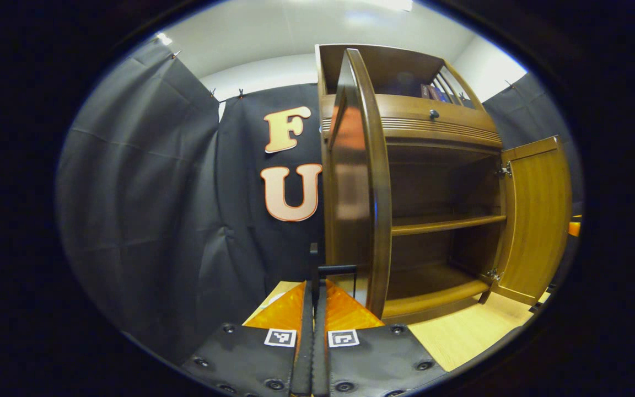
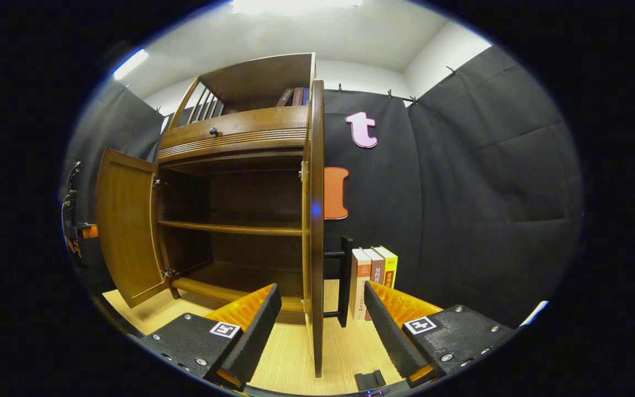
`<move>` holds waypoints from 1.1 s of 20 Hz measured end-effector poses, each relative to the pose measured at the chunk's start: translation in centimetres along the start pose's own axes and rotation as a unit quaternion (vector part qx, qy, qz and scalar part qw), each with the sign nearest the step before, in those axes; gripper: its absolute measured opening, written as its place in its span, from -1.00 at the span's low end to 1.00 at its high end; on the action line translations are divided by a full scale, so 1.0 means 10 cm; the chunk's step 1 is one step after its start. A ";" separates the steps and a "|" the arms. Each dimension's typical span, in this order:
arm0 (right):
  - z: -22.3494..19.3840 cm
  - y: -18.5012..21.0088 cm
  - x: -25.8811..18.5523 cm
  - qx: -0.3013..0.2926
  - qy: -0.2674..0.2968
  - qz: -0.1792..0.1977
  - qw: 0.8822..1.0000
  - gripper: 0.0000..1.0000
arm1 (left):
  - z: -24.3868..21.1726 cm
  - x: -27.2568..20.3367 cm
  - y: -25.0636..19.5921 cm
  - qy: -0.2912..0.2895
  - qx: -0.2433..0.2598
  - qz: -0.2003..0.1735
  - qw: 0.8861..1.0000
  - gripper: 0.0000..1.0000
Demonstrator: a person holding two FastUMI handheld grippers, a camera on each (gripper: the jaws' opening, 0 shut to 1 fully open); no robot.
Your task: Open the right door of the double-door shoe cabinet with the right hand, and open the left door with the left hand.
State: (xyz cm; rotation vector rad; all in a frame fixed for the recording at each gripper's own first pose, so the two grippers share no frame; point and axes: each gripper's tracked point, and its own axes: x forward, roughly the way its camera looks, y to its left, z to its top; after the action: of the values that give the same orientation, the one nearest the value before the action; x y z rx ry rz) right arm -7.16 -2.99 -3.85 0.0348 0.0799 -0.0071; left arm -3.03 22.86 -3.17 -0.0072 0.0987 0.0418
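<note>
Standing wide open, both doors of the shoe cabinet (image 2: 235, 182) show bare shelves inside. In the left gripper view, the left gripper (image 1: 313, 309) has its two fingers pressed flat together with nothing between them, tips just short of the black handle (image 1: 337, 270) on the left door (image 1: 359, 187), which swings out edge-on toward the camera. Across the cabinet, the right door (image 1: 535, 215) hangs open at the far side. Over in the right gripper view, the right gripper (image 2: 317, 325) is spread wide, released, its fingers straddling the right door's front edge without touching it; that door's black handle (image 2: 344, 281) sits just beyond. Three books (image 2: 372, 275) stand on the light wood floor (image 2: 290, 353) by the cabinet's right side.
</note>
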 end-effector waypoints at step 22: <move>0.32 0.09 0.00 -0.005 -0.010 -0.005 1.000 0.85 | 0.24 -0.75 -0.54 -0.011 -0.028 -0.059 0.998 -0.80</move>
State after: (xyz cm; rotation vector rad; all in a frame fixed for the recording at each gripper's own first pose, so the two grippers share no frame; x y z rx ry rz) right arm -6.87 -2.16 -0.61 0.0251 0.0591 -0.0168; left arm -9.98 17.17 0.02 -0.0677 0.0753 -0.0736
